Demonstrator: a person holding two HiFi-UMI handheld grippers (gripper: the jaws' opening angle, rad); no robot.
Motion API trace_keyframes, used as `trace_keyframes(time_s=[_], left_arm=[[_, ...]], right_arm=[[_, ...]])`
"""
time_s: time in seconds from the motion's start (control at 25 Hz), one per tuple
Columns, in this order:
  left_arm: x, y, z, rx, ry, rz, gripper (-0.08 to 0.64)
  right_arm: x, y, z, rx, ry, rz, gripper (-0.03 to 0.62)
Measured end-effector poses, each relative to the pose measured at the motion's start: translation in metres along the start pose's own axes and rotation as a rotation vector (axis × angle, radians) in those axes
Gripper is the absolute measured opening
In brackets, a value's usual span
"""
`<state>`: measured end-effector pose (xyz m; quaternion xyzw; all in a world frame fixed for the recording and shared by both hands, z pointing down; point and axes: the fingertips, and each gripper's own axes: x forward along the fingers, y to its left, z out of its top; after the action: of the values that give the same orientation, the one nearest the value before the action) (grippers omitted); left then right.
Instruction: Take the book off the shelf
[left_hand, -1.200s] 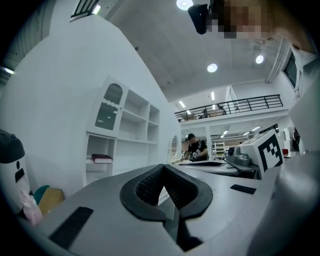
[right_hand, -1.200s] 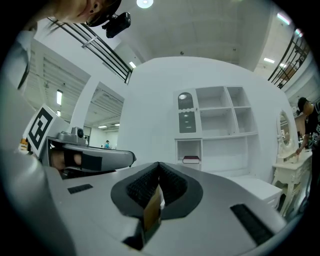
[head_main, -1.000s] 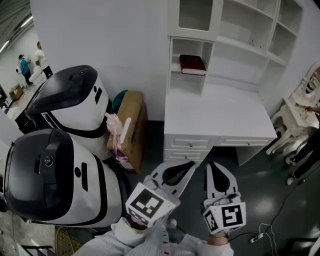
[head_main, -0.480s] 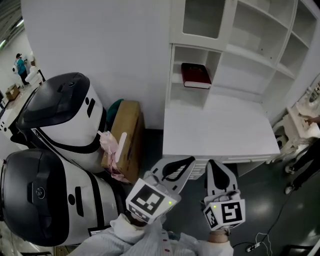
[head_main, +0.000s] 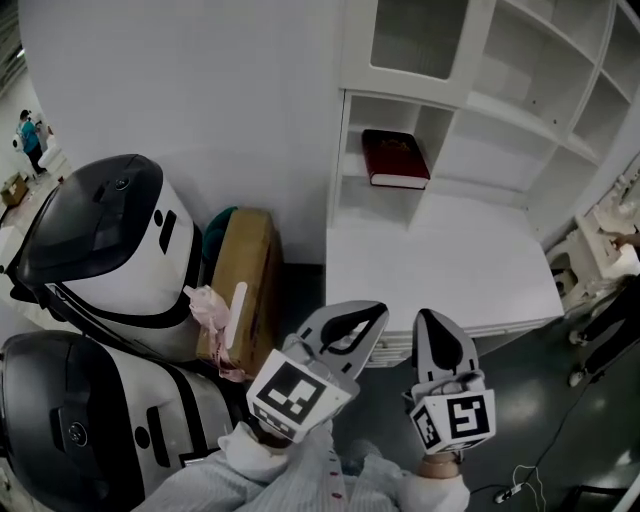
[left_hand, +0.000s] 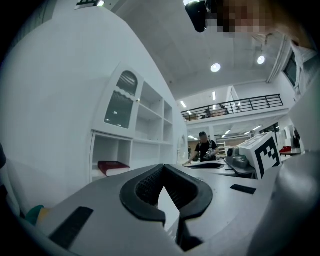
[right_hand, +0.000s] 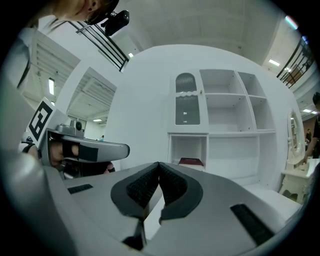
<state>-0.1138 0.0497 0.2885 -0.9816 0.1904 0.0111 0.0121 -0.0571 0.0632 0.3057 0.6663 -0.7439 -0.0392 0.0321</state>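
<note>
**Both grippers short of the shelf, book untouched**

The dark red hardback book (head_main: 395, 158) lies flat in the lowest left cubby of the white shelf-and-desk unit (head_main: 440, 262), just above its desktop. The left gripper (head_main: 375, 312) and right gripper (head_main: 430, 320) hover off the desk's front edge, well apart from the book. Each has its jaws clenched on nothing, probably because the reach is not yet made.

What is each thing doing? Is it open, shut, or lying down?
Book: lying flat in the shelf cubby, untouched.
Left gripper: shut, empty.
Right gripper: shut, empty.
Cabinet door: shut.
</note>
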Motion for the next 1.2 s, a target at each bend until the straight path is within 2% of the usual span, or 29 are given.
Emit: trace_keyframes(time_s=[0.28,0.52,0.88,1.2], left_arm=[[0.012,0.013,-0.009,-0.008,0.017,-0.033,0.011],[0.032,0.027,-0.018,-0.014,0.036,-0.021,0.011],[0.098,0.054,-0.023,-0.003,0.045,0.025,0.011],[0.183,0.084,-0.017,0.007,0.06,0.121,0.011]], right_arm=[[0.015,-0.012,-0.005,0.018,0.003,-0.044,0.014],[0.035,-0.031,-0.013,0.035,0.005,-0.037,0.014],[0.086,-0.074,-0.026,0.015,0.012,0.041,0.014],[0.142,-0.149,-0.024,0.026,0.0,0.142,0.014]])
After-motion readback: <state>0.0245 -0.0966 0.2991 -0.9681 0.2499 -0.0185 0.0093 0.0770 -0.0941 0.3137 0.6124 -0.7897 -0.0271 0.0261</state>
